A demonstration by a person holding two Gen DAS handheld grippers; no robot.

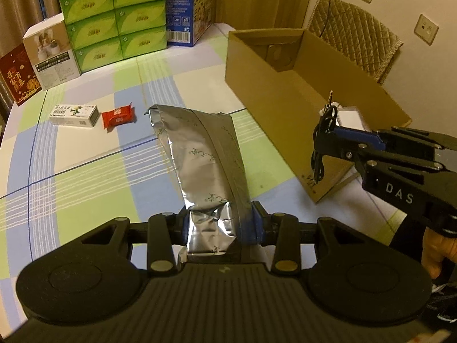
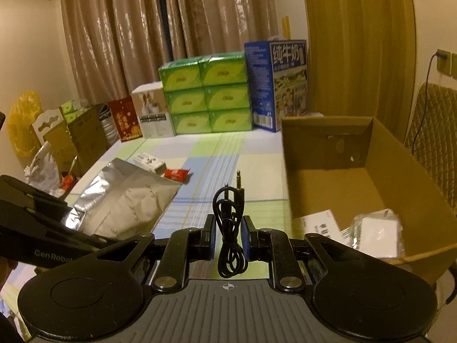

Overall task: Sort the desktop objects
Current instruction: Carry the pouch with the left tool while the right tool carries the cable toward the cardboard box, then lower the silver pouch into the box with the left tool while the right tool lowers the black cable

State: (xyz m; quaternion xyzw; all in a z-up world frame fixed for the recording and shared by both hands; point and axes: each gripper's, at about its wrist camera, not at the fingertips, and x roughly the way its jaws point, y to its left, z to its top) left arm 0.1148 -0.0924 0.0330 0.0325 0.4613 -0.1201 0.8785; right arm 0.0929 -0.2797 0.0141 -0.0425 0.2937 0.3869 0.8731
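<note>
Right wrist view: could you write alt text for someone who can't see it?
A hand-held right gripper holds a coiled black audio cable in its jaws above a pastel checked tablecloth. An open brown cardboard box with white items inside sits to the right, a crinkled silver foil bag held by the left gripper to the left.

Left wrist view: close above table (image 1: pixel 85 154), facing far stacked boxes (image 1: pixel 114 20). Right wrist view: lower, facing curtains. Shared: carton (image 1: pixel 285 91), green boxes, each other's gripper.
</note>
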